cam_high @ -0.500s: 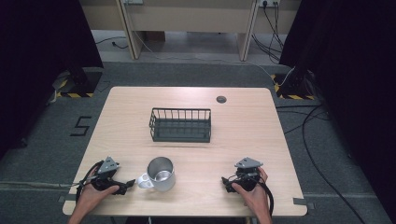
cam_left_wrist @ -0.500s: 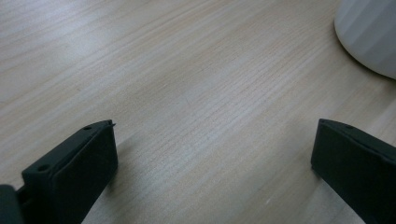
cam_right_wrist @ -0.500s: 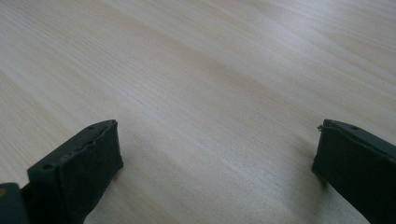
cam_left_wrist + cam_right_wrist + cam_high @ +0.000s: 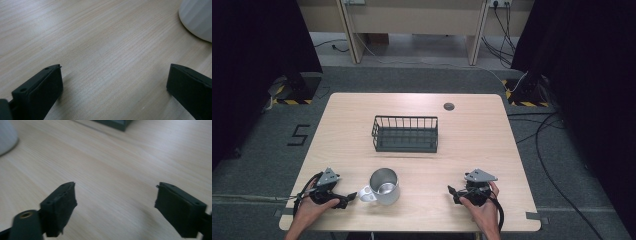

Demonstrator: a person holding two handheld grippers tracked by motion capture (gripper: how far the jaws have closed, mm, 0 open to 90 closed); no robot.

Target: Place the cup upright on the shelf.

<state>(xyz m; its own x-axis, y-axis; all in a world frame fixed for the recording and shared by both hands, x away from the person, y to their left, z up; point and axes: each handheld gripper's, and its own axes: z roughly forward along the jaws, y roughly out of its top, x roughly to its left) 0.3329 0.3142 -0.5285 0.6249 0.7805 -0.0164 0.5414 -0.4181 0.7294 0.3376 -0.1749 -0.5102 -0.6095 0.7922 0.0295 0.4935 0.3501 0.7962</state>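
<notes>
We have a metal mug (image 4: pixel 385 186) standing upright on the counter (image 4: pixel 472 135), near its front edge, with its white handle (image 4: pixel 366 194) sticking out toward nine o'clock. Our left claw (image 4: pixel 346 199) sits just beside that handle, pointing toward three o'clock, its jaws spread apart with nothing but bare wood between them; in the left gripper view the mug's pale wall (image 4: pixel 197 18) lies off at about one o'clock, ahead and clear of the jaws. Our right claw (image 4: pixel 453 192) rests well apart from the mug, out at its three o'clock, pointing back toward it. In the right gripper view its jaws stand apart and empty, with the mug's wall (image 4: pixel 7 135) far off at eleven o'clock. The wire basket (image 4: pixel 406 133) sits at twelve o'clock from the mug, mid-counter, its long side running across. We judge the left claw the nearer by far: the handle faces it, so a short push toward three o'clock should bring the jaws around it.
</notes>
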